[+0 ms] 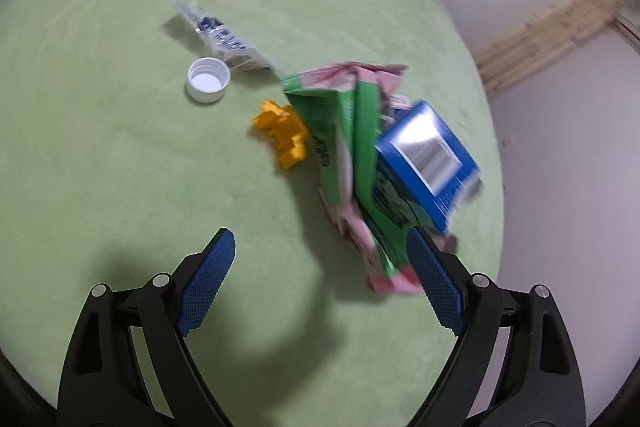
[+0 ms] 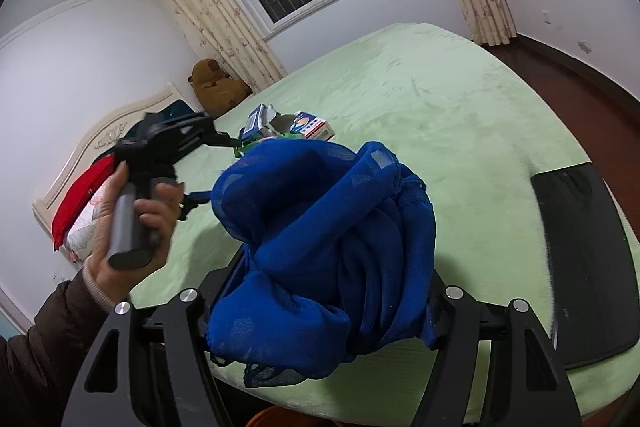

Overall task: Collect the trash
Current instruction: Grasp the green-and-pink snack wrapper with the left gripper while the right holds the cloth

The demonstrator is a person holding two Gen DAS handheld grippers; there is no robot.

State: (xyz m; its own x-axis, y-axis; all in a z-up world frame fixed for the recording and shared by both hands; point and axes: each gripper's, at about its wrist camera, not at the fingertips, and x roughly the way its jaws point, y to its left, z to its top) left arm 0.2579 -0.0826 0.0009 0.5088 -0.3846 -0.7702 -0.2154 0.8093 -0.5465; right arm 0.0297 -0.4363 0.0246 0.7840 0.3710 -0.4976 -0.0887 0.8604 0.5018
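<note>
In the left wrist view my left gripper [image 1: 320, 247] is open just above the green bed cover [image 1: 120, 167]. Its right finger [image 1: 434, 281] touches a crumpled green and pink wrapper [image 1: 352, 155]. A blue carton [image 1: 428, 159] lies against that wrapper. An orange plastic piece [image 1: 285, 137], a white bottle cap [image 1: 208, 79] and a white and blue tube [image 1: 222, 37] lie farther off. In the right wrist view my right gripper [image 2: 320, 279] is shut on a blue mesh bag [image 2: 328, 239], which hides the fingertips. The left gripper [image 2: 176, 135] and the cartons [image 2: 288, 127] show beyond it.
A black flat panel [image 2: 588, 259] lies on the bed at the right. A brown teddy bear [image 2: 216, 87], a red cloth [image 2: 80, 195] and the headboard [image 2: 120, 131] are at the far left. The bed edge and dark floor [image 2: 580, 67] are at the right.
</note>
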